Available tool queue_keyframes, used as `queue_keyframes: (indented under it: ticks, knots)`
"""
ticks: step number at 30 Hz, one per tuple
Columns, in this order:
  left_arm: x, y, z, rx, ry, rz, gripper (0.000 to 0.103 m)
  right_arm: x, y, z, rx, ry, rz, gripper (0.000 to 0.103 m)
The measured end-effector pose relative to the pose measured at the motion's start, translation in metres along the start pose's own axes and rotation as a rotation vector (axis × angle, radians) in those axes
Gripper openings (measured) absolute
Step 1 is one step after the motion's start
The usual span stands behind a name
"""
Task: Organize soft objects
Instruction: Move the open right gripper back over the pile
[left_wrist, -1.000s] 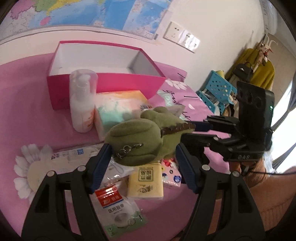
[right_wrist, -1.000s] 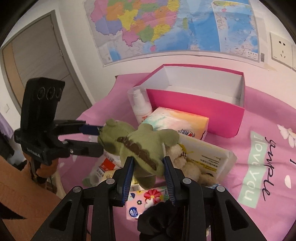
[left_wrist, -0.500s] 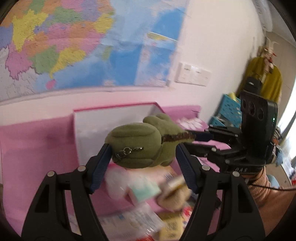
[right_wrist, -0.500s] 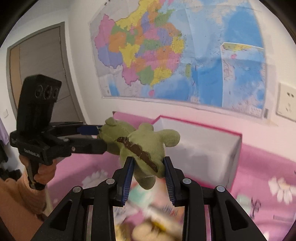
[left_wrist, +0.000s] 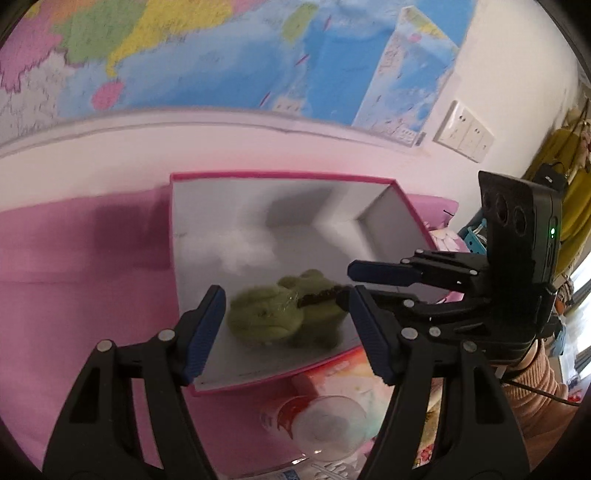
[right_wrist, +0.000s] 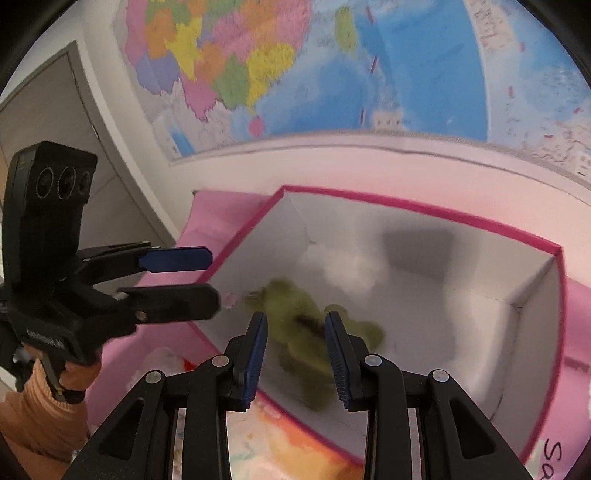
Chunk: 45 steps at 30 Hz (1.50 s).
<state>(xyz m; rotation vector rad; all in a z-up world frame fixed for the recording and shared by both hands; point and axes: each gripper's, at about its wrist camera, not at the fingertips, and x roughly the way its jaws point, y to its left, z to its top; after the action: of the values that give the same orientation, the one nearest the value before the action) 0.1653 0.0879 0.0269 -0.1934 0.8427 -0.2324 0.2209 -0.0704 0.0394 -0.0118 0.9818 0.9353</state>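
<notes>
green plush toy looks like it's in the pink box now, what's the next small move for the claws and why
Probably lift both claws up and back out of the pink box. The green plush toy lies on the box's white floor, blurred, and the left claw and right claw both stand open around it, gripping nothing. The remaining items sit outside the box.

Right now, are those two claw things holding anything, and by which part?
Nothing is held. Both jaws are open; the green plush lies loose in the pink box.
</notes>
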Motion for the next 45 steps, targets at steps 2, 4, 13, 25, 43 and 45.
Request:
queue_keyframes:
  ticks: [2,4,13,25,43,45]
  knots:
    - [-0.004,0.004,-0.005,-0.003,-0.016,0.020,0.070,0.002,-0.004,-0.001,0.013,0.005,-0.006,0.033]
    - [-0.014,0.007,-0.010,-0.004,-0.045,0.030,0.070,-0.004,-0.011,-0.004,0.039,-0.004,-0.031,0.033]
    - [-0.050,0.007,-0.035,0.013,-0.114,0.070,0.070,0.009,-0.042,-0.015,0.160,0.118,-0.037,0.038]
    - [-0.074,0.032,-0.104,-0.066,-0.058,0.107,0.070,-0.028,0.005,-0.023,0.041,0.041,-0.044,0.043]
    - [-0.070,0.041,-0.181,-0.150,0.085,0.006,0.071,-0.027,0.092,-0.139,0.123,0.255,0.113,0.043]
    - [-0.069,0.042,-0.185,-0.160,0.096,-0.016,0.072,-0.017,0.093,-0.141,0.141,0.272,0.079,0.043]
